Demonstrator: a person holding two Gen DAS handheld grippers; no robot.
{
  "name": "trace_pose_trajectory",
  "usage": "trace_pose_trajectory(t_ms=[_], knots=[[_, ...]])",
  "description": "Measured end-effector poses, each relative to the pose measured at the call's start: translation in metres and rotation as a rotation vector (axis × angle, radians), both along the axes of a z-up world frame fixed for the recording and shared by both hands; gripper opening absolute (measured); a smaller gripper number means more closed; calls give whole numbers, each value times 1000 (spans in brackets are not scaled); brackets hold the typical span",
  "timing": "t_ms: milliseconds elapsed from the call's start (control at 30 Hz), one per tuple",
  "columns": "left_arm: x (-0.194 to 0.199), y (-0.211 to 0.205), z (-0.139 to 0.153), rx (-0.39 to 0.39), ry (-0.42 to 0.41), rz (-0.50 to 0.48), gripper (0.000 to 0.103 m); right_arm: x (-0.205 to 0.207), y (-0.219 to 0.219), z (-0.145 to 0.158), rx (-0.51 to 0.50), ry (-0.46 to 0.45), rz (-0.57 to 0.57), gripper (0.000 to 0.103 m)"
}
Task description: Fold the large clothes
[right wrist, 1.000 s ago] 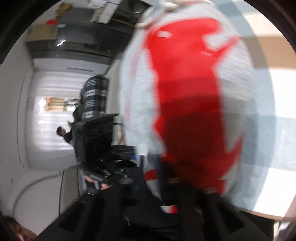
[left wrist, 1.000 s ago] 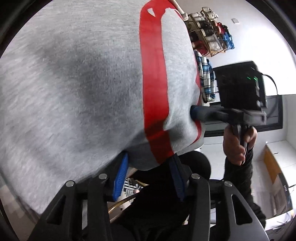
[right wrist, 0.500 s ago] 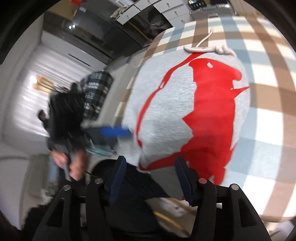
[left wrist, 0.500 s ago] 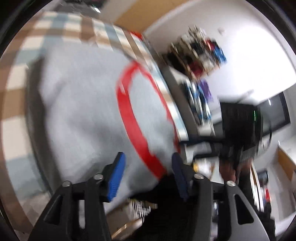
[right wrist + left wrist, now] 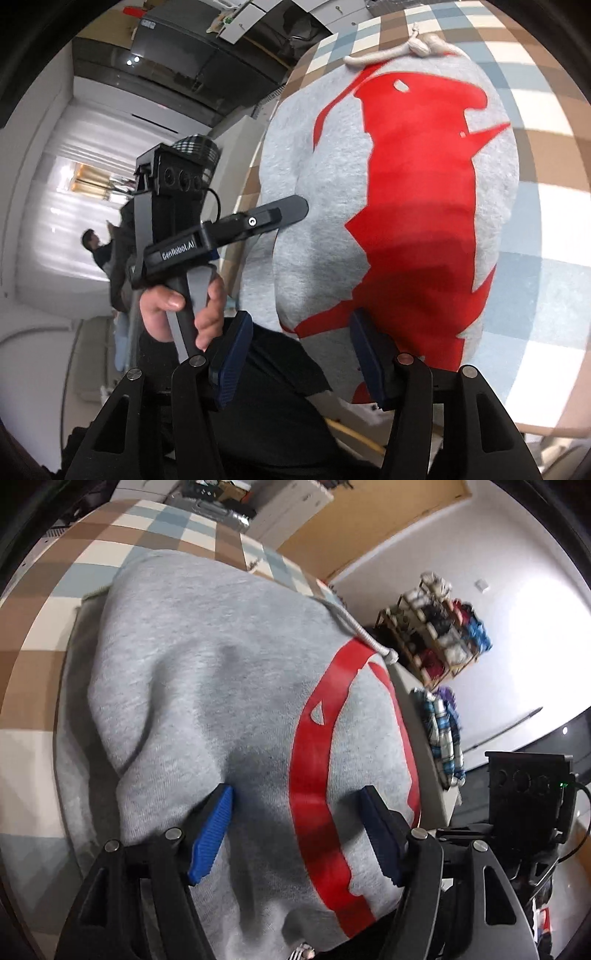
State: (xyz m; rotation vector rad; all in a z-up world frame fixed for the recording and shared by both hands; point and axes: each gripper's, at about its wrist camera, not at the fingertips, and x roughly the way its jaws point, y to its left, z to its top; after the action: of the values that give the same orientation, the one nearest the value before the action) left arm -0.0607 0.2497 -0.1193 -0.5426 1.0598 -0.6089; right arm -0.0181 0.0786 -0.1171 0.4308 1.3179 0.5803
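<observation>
A grey hoodie (image 5: 207,686) with a red print (image 5: 417,206) lies folded in a bundle on the checked tablecloth (image 5: 44,627). Its white drawstring (image 5: 399,51) rests at the far end. My left gripper (image 5: 295,797) hovers just over the near part of the hoodie; its jaws are opening and the blue pads are off the cloth. In the right wrist view the left gripper (image 5: 295,208) reaches in from the left, held by a hand (image 5: 184,306). My right gripper (image 5: 301,321) stands open at the hoodie's near edge and grips nothing.
The checked tablecloth (image 5: 546,206) stretches beyond and to the right of the hoodie. A shelf of clothes (image 5: 439,642) and a hanging plaid garment (image 5: 443,731) stand by the white wall. A person (image 5: 98,251) is far off near a window.
A second ago both grippers held the hoodie up by its edge. Both have let go, the hoodie now rests on the table, and the grippers have risen and tipped down over it.
</observation>
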Motion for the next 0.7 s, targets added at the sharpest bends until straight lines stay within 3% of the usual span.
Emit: trace_pose_trajectory(t_ms=[67, 133, 200, 300, 400, 500, 533, 700], knots=[[-2, 8, 0, -30, -5, -3, 64, 7, -2, 19, -17, -17, -8, 54], [2, 12, -2, -59, 6, 3, 64, 18, -10, 43, -48, -100, -70, 60], [7, 19, -4, -78, 13, 7, 64, 35, -11, 59, -134, -164, -97, 76], [7, 12, -2, -53, -2, 5, 64, 73, 2, 66, -306, -194, -106, 77], [3, 8, 1, -7, -30, -3, 64, 115, 30, 60, -468, -208, -54, 77], [4, 8, 1, -10, -27, 10, 64, 148, 60, 42, -604, -206, -4, 78], [6, 6, 1, -10, -26, 11, 64, 162, 71, 31, -671, -187, 25, 78], [6, 7, 2, -2, -25, 4, 64, 192, 75, -25, -824, -26, 77, 78]])
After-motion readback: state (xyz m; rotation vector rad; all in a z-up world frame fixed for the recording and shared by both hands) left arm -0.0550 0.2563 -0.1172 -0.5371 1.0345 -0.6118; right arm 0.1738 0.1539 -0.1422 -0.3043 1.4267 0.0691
